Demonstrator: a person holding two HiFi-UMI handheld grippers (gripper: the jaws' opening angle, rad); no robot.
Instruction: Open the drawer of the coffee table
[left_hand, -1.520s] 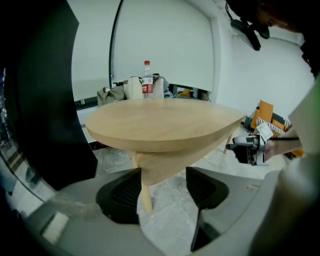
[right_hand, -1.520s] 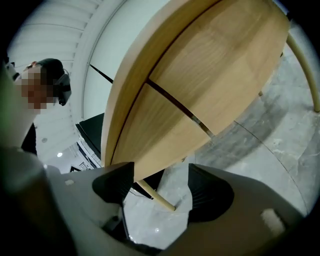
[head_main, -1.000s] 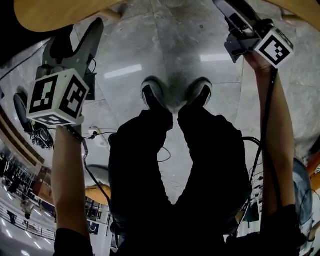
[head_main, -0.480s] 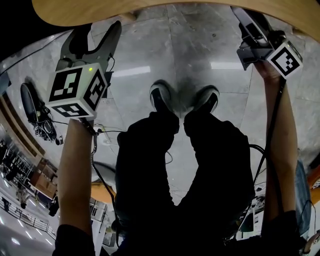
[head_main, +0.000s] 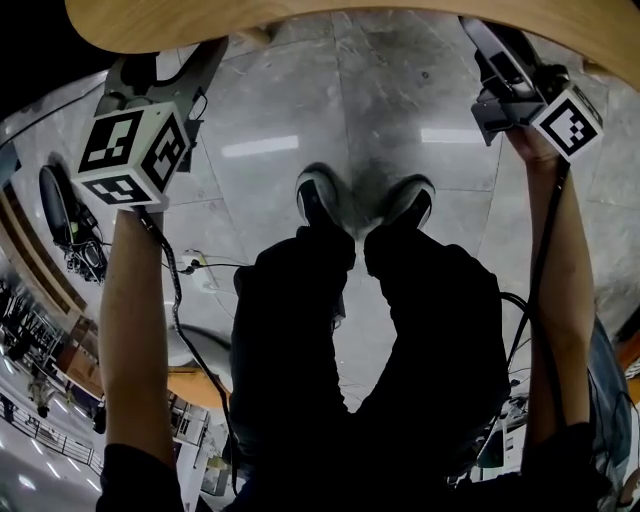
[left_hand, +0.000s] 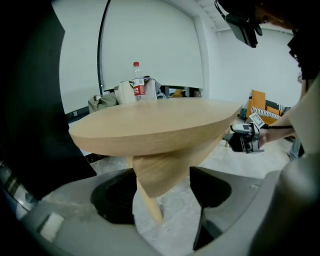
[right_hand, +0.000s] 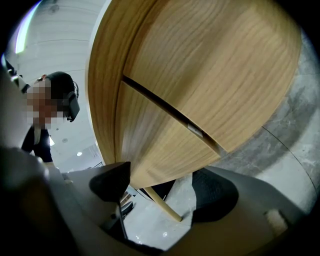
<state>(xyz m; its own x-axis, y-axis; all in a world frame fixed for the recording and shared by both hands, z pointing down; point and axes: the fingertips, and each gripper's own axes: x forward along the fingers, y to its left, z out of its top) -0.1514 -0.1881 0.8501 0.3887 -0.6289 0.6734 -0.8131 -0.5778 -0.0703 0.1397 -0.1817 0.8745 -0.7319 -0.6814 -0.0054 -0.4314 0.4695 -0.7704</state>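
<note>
The wooden coffee table (head_main: 300, 20) fills the top of the head view. My left gripper (head_main: 165, 62) is at its left edge and my right gripper (head_main: 487, 40) reaches under its right edge. In the left gripper view the table (left_hand: 150, 125) has a tapering underside and a slim leg (left_hand: 150, 202). The left gripper (left_hand: 162, 197) is opening, and the wedge shows between the pads without touching them. In the right gripper view a dark seam (right_hand: 165, 107) marks the drawer panel (right_hand: 155, 150). The right gripper (right_hand: 165, 192) stands open at its lower corner.
My legs and shoes (head_main: 360, 200) stand on the grey tiled floor. Cables (head_main: 190, 265) and dark gear (head_main: 60, 220) lie at the left. On the table's far side are a water bottle (left_hand: 138, 82) and bags (left_hand: 107, 100).
The left gripper has shifted left and toward the table edge, and its jaws have spread wider. The right gripper has stayed at the table's right edge.
</note>
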